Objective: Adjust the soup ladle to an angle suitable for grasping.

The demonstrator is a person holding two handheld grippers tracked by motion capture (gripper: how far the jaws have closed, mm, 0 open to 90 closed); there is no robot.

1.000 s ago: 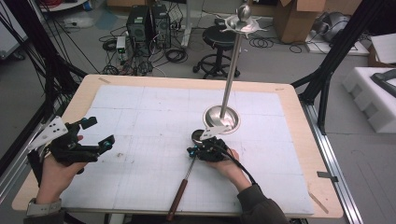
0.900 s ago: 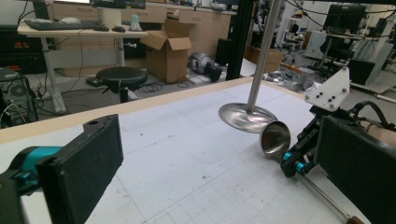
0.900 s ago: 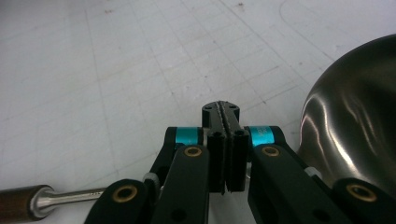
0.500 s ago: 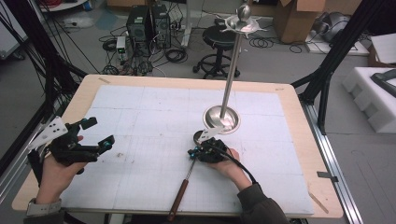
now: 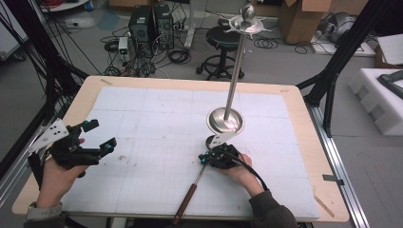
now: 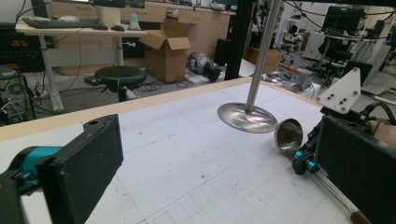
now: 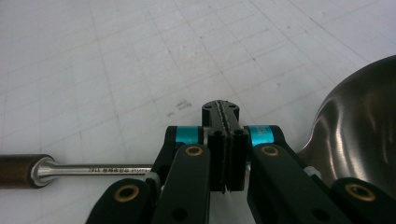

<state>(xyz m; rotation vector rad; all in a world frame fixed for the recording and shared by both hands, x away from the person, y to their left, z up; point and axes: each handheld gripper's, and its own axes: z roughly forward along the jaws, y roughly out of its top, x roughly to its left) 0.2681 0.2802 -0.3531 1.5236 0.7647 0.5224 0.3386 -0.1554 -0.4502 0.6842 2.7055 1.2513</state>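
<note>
A steel ladle lies on the white mat, its brown wooden handle (image 5: 185,203) toward the near edge and its bowl (image 5: 215,141) beside the stand's base. In the left gripper view the bowl (image 6: 288,135) stands on edge. My right gripper (image 5: 205,159) sits over the ladle's thin shaft (image 7: 116,170), jaws pressed flat together with nothing between them (image 7: 220,109); the shaft runs crosswise under its linkage. My left gripper (image 5: 100,135) is held at the table's left side, wide open and holding nothing (image 6: 219,177).
A tall steel stand rises from a round dish base (image 5: 225,121) to a hooked top (image 5: 247,21), just beyond the right gripper. The mat (image 5: 157,118) covers a wooden table (image 5: 299,123). Stool, boxes and cables are on the floor behind.
My right gripper has shifted slightly toward the near edge over the ladle. The left gripper has not moved.
</note>
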